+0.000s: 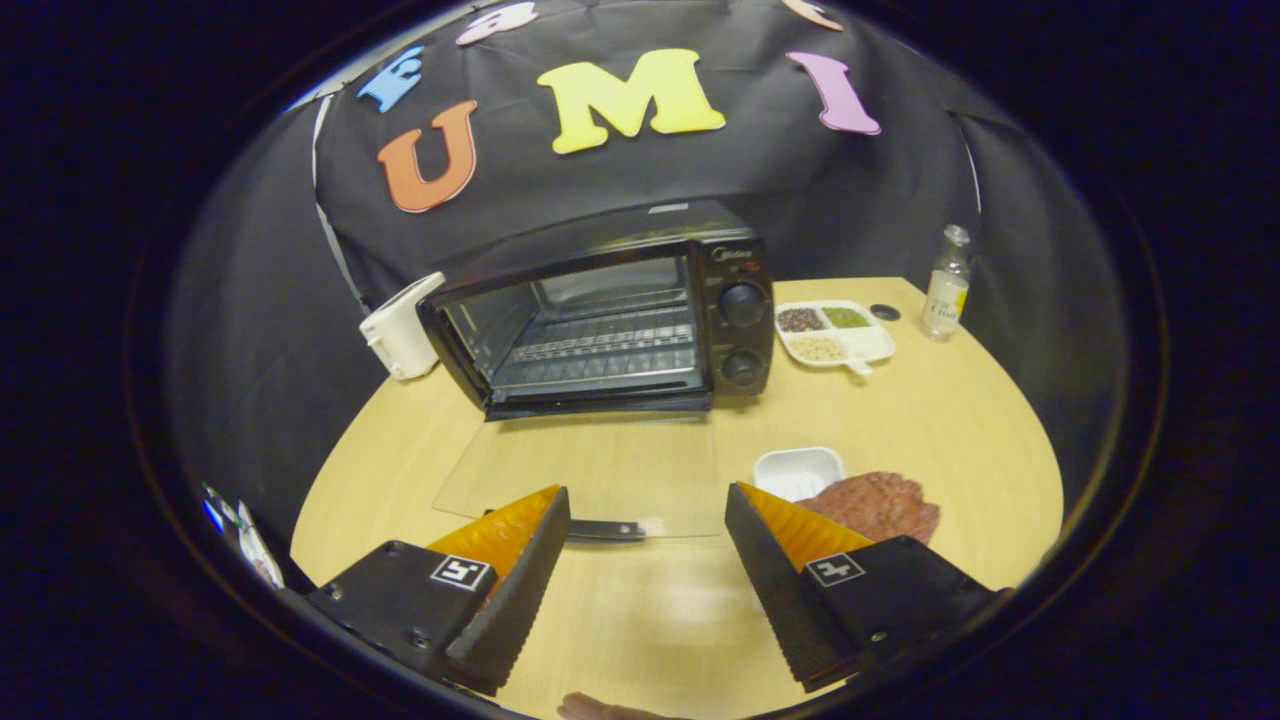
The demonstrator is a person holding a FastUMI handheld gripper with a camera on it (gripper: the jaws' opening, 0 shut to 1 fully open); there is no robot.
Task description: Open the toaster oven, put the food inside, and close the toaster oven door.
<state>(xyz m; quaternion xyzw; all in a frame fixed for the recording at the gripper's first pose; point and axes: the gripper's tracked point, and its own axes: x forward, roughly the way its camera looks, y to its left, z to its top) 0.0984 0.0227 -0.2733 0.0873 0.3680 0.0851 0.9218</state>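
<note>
A black toaster oven stands at the back of the round wooden table. Its glass door is folded down flat onto the table, and the door's handle lies just ahead of my fingers. The wire rack inside holds nothing. A flat reddish-brown slab of meat lies on the table beside the right finger, next to a small white dish. My gripper is open, with nothing between its fingers.
A white appliance stands left of the oven. Right of the oven sit a white divided tray of grains, a small dark cap and a clear bottle. A fingertip shows below the fingers.
</note>
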